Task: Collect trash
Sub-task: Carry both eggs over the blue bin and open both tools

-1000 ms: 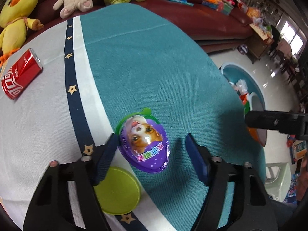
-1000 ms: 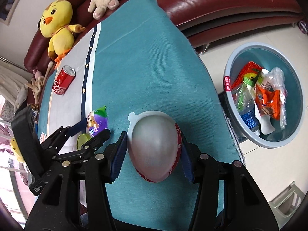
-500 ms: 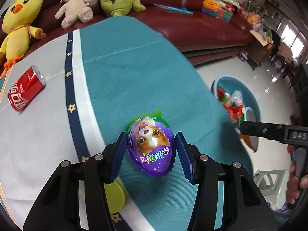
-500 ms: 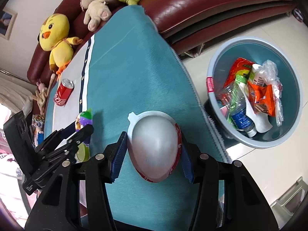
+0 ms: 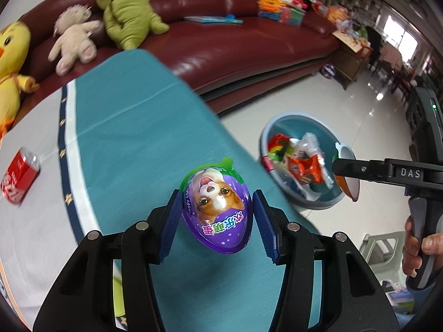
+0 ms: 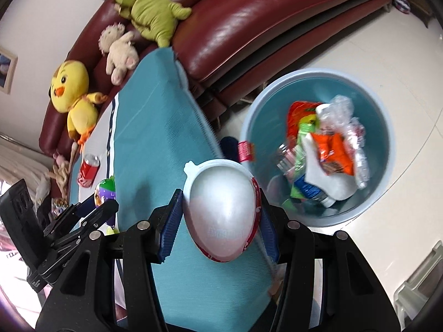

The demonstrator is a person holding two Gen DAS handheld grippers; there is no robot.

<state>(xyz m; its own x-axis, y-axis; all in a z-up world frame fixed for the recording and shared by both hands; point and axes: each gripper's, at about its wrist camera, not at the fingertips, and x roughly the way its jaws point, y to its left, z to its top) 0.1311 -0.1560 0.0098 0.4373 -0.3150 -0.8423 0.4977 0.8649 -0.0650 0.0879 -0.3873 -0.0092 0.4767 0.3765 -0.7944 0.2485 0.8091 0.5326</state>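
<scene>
Grippers in both hands each hold half of a plastic toy egg above a table spread with a teal cloth (image 5: 133, 127). The left gripper (image 5: 217, 215) has its blue pads clamped on a purple egg half (image 5: 217, 213) printed with a puppy and rimmed in green. The right gripper (image 6: 220, 218) has its pads pressed on the sides of a silver egg half (image 6: 223, 210) with a red and white rim. This half hangs over the table's edge, near a blue tub (image 6: 384, 127) on the pale floor. The tub holds wrappers and crushed plastic bottles. A red soda can (image 5: 19, 178) lies on its side at the far left of the cloth. A yellow chick toy (image 6: 73, 94), a beige plush (image 6: 119, 48) and a green plush (image 6: 152, 13) sit on the dark red sofa (image 5: 227, 49) behind the table.
</scene>
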